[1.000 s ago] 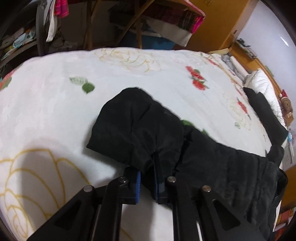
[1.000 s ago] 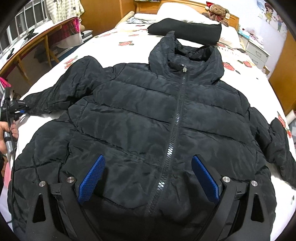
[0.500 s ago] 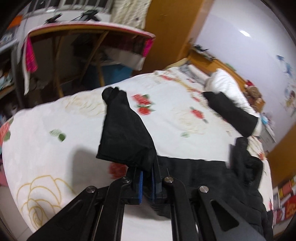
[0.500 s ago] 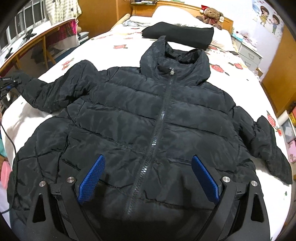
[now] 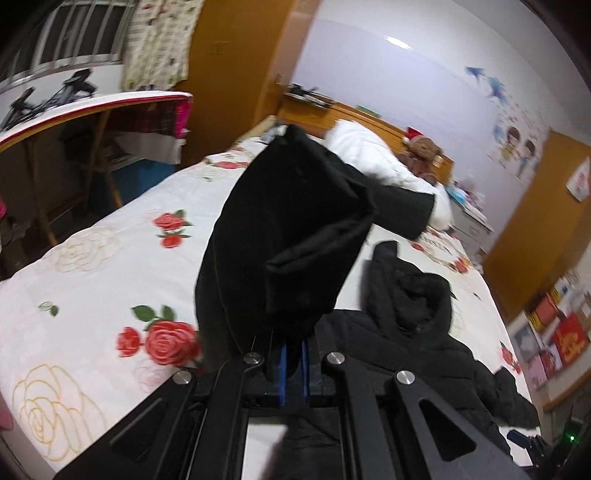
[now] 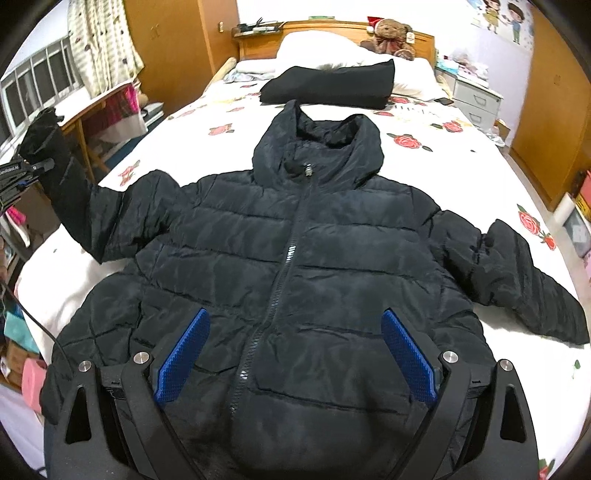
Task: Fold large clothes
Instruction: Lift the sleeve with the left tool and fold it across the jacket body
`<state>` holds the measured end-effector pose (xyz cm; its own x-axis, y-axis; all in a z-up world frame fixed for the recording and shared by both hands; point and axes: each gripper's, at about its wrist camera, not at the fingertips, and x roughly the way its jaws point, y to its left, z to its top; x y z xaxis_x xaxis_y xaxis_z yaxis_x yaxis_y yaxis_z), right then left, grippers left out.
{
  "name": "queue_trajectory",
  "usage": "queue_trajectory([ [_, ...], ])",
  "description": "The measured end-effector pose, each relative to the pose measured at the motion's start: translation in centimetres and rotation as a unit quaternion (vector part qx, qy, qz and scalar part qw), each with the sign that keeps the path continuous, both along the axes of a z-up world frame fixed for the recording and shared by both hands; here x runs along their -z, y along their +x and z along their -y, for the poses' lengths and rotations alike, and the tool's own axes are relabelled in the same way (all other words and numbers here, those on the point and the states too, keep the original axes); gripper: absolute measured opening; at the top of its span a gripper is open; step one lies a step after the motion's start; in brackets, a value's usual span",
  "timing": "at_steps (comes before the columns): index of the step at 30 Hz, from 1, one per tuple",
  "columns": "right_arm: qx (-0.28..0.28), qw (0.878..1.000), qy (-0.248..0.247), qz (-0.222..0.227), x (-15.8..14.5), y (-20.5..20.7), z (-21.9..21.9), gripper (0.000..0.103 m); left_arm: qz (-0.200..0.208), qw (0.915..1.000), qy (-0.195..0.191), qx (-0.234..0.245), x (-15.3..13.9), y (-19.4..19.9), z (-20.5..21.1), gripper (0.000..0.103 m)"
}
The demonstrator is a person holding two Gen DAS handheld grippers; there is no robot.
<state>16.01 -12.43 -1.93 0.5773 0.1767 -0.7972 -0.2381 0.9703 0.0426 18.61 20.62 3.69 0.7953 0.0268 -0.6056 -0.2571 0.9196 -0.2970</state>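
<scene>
A black puffer jacket [image 6: 295, 258] lies face up and zipped on the rose-print bed [image 6: 461, 155], hood toward the headboard. My left gripper [image 5: 291, 363] is shut on the jacket's left sleeve [image 5: 280, 236] near the cuff and holds it raised above the bed. In the right wrist view that lifted sleeve [image 6: 62, 177] stands up at the far left with the left gripper [image 6: 18, 177] beside it. My right gripper [image 6: 295, 354] is open, hovering over the jacket's lower front and holding nothing. The other sleeve [image 6: 532, 280] lies flat at the right.
A folded black garment [image 6: 328, 86] rests against a white pillow [image 6: 354, 48] at the bed's head, with a teddy bear [image 6: 391, 33] behind. A wooden desk [image 5: 92, 107] stands left of the bed, a grey drawer unit [image 6: 476, 99] to the right.
My left gripper has lifted the sleeve from the bedspread up into the air and swung toward the jacket body. The right gripper stays open over the hem.
</scene>
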Motion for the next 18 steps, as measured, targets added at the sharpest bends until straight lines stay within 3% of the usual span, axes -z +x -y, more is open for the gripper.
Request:
queue_trajectory([
  [8, 0.026, 0.999, 0.018, 0.008, -0.3, -0.1, 3.7, 0.094, 0.002, 0.9977, 0.002, 0.068, -0.8, 2.2, 7.7, 0.005],
  [18, 0.064, 0.997, 0.030, 0.011, 0.2, 0.4, 8.4, 0.094, -0.027, 0.9877, -0.004, 0.154, 1.5, 5.8, 17.9, 0.004],
])
